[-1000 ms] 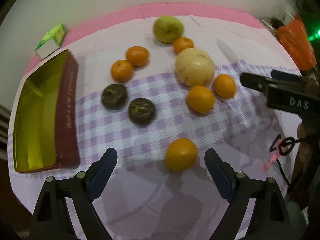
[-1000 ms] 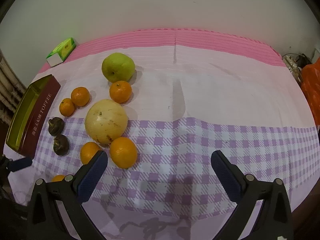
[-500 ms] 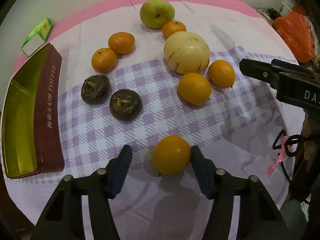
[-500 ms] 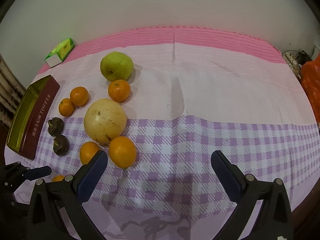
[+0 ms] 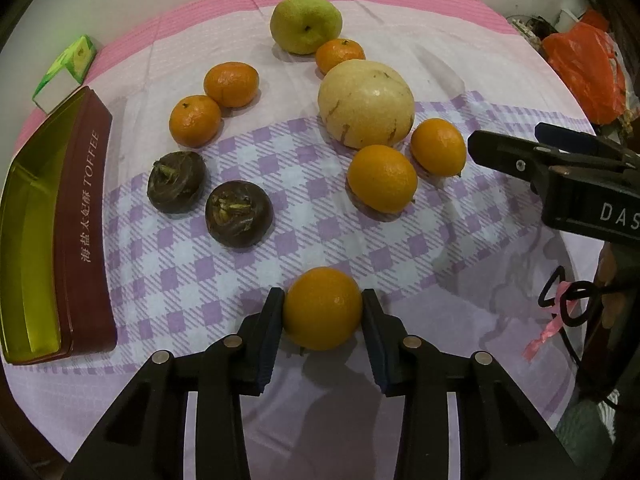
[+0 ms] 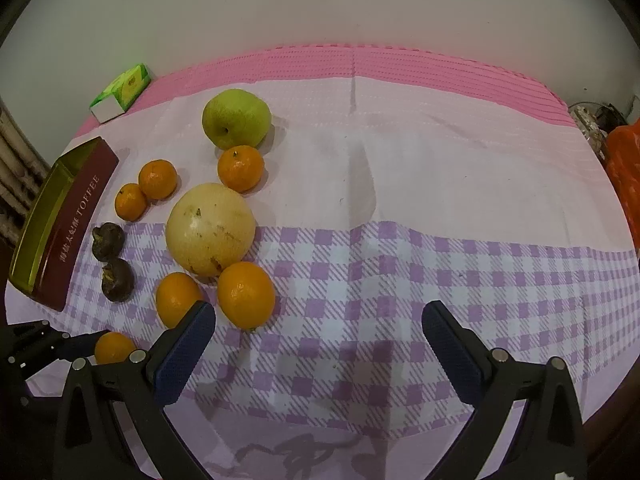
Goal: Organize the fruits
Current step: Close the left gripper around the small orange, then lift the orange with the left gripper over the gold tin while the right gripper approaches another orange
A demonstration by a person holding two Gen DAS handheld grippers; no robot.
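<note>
A: Listing by size, largest down. Cloth (image 5: 400, 272), checked and pink, carrying everything. Tin (image 5: 86, 240), open, lying at the cloth's left edge, long axis running away from the camera.

B: Fruit?

A: Melon (image 5: 366, 104), pale, sitting mid-cloth. Pear (image 5: 306, 22), green, lying beyond it. Mangosteens (image 5: 239, 214), two, dark, resting between tin and melon. Oranges, loose, scattered around the melon.

B: Grippers?

A: Left gripper (image 5: 322, 320): just finishing closing, pads now clamping the nearest orange (image 5: 322, 308) from both sides, fruit sitting square between the fingers (image 5: 268, 332), apparently touching the cloth. Right gripper (image 6: 318, 344): fingers standing wide apart, holding nothing, hanging over bare checks to the right of the fruit.

B: Bearing for the carry?

A: Tin lying left of the clamped orange, well apart; left hand sitting nearer. Probably lifting, then swinging left along the tin's length.
</note>
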